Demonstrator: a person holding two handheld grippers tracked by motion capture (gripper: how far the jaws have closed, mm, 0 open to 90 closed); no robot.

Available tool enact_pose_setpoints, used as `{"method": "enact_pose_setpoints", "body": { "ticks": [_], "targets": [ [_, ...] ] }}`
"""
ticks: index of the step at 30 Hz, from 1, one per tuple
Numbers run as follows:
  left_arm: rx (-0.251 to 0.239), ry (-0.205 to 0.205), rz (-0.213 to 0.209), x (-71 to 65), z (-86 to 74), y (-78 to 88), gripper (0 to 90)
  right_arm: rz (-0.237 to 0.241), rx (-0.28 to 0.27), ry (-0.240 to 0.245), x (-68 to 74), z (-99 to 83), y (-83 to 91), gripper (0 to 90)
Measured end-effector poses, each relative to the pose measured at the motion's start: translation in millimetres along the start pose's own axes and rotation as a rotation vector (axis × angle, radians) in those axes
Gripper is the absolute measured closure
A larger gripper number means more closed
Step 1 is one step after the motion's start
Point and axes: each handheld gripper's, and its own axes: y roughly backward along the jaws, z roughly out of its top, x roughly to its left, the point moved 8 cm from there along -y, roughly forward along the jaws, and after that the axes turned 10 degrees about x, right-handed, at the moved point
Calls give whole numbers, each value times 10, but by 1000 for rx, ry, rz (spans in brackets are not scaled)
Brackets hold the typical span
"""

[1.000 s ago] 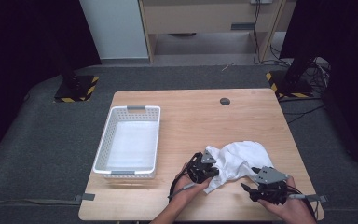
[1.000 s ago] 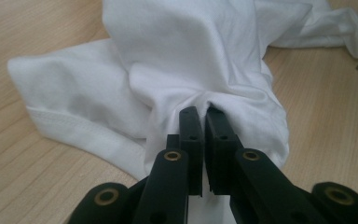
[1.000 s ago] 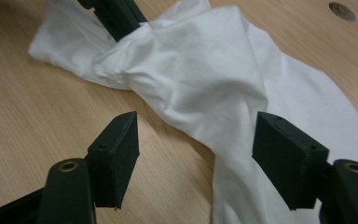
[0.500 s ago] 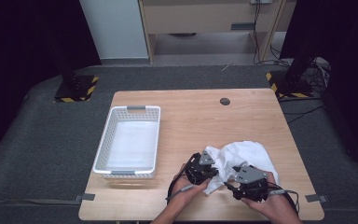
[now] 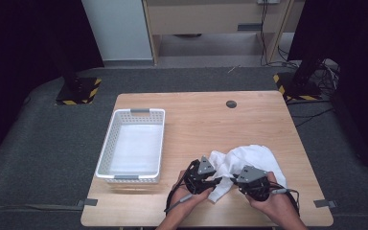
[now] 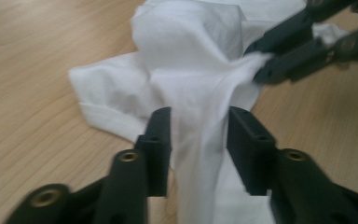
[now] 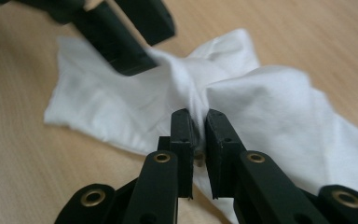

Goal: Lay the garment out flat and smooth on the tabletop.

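A crumpled white cloth [image 5: 254, 158] lies on the wooden table [image 5: 201, 124] near its front edge. My left gripper [image 5: 219, 181] sits at the cloth's near left corner. In the left gripper view its jaws [image 6: 199, 116] stand apart, having just been opening, with a loose band of the cloth [image 6: 191, 84] running between the pads untouched. My right gripper [image 5: 234, 178] faces it from the right. Its jaws [image 7: 198, 116] have just been closing and now pinch a bunched fold of the cloth [image 7: 261, 107]. The two grippers' tips are close together.
A white plastic basket [image 5: 106, 143] stands on the left half of the table. A small dark round cap [image 5: 231, 104] sits in the tabletop near the far edge. Cables trail from both grippers toward the front edge.
The right hand has slid left along the front of the table up to the cloth beside the left gripper. The left hand has barely shifted.
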Motion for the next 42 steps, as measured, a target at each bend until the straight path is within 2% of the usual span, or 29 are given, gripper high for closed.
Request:
{"method": "enact_pose_setpoints", "body": {
  "ticks": [2,4,5,6,7,10,12,15,19,22,30,33,35,37,42],
  "targets": [
    [-23,2,11,19,-11,61,513,-2,-39,-47,-112,33,96,826],
    [-38,9,18,41,-28,112,498,-4,-66,-74,-197,45,168,826],
    [-48,17,17,48,-31,129,474,-3,-86,-110,-284,36,231,825],
    [-48,17,17,48,-31,129,464,-3,-86,-110,-284,36,231,825],
    [-58,24,24,61,-41,146,464,-5,-99,-133,-348,23,264,825],
    [-71,33,48,95,-67,173,383,-17,-130,-261,-621,-140,332,823],
    [-68,38,62,127,-96,183,376,-35,-113,-325,-747,-287,323,821],
    [-56,45,72,165,-141,173,377,-75,-52,-406,-906,-570,262,819],
    [-39,52,81,199,-180,130,379,-77,6,-490,-971,-899,138,807],
    [-22,46,91,215,-205,85,388,-75,18,-504,-968,-992,73,788],
    [11,48,96,267,-252,-36,403,-123,33,-471,-989,-1052,14,716],
    [17,48,94,272,-246,-70,400,-155,23,-466,-1002,-1080,31,620],
    [19,47,94,271,-238,-85,398,-165,18,-465,-991,-1091,75,560],
    [18,44,97,272,-227,-90,394,-180,10,-441,-975,-1083,154,526],
    [19,45,97,279,-218,-96,391,-205,6,-414,-908,-1063,359,519]
  ]
}}
